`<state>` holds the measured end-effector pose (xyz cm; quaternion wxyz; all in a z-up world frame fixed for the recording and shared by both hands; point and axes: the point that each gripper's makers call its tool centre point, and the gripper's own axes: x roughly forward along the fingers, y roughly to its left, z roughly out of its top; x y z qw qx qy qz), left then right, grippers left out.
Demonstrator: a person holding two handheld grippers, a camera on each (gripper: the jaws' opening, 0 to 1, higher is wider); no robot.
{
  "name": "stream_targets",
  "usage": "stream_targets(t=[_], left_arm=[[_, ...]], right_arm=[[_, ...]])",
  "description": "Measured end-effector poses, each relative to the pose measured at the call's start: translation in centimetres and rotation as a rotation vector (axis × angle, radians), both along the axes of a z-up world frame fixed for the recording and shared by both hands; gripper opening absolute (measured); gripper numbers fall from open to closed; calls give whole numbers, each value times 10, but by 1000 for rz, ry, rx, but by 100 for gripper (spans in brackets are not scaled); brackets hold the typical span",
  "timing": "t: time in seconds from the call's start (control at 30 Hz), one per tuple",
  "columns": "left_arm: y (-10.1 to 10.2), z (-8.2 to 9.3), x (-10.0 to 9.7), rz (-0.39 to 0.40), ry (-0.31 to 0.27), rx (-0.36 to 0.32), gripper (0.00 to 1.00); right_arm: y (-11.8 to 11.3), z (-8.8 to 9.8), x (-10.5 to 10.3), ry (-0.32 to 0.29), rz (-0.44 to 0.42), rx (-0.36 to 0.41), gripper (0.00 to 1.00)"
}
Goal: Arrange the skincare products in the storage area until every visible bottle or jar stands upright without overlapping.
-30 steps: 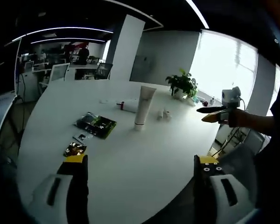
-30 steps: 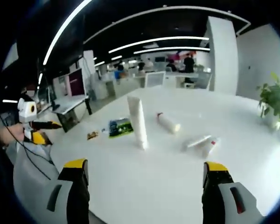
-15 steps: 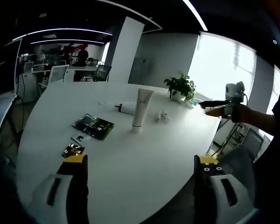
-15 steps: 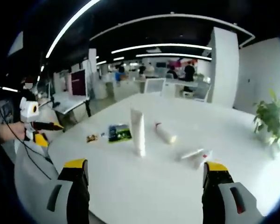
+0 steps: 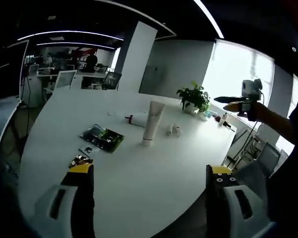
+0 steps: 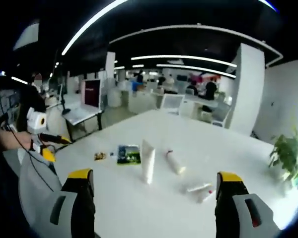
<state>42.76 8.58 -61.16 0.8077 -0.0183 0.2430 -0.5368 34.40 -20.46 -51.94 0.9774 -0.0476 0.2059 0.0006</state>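
White and smooth, the round desk (image 5: 139,173) carries an upright tapered tube (image 5: 152,122) beside lying bottles (image 6: 176,162), with both claws (image 5: 149,184) (image 6: 153,191) agape and empty.

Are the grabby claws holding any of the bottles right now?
No. The left gripper and right gripper are both open and empty, above the table.
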Motion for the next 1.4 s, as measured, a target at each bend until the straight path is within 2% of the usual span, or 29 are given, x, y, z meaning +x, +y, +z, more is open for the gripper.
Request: stream_targets(t=[0.1, 0.2, 0.23, 0.33, 0.57, 0.83, 0.97, 1.07, 1.4], left_arm=[[-1, 2, 0, -11, -8, 3, 87], [0, -2, -3, -16, -8, 17, 87], [1, -3, -3, -14, -4, 18, 87], [2, -10, -6, -13, 15, 19, 87], [-6, -21, -8, -13, 45, 23, 87], [-12, -20, -5, -24, 46, 32, 87], [-15, -29, -7, -43, 60, 57, 87], [-18, -31, -5, -43, 65, 61, 87], [-24, -43, -4, -60, 85, 78, 87]], right_arm=[[-8, -7, 5, 11, 1, -16, 100], [-11, -28, 4, 84, 20, -22, 100], [-13, -39, 2, 136, 31, -25, 100], [-21, -50, 4, 171, 33, -43, 100], [-33, -56, 19, 190, 50, -31, 99], [-40, -81, 34, 259, 92, -20, 99], [-55, -93, 40, 289, 88, 3, 92], [-63, -100, 45, 312, 90, 4, 91], [-68, -119, 75, 357, 136, 23, 85]])
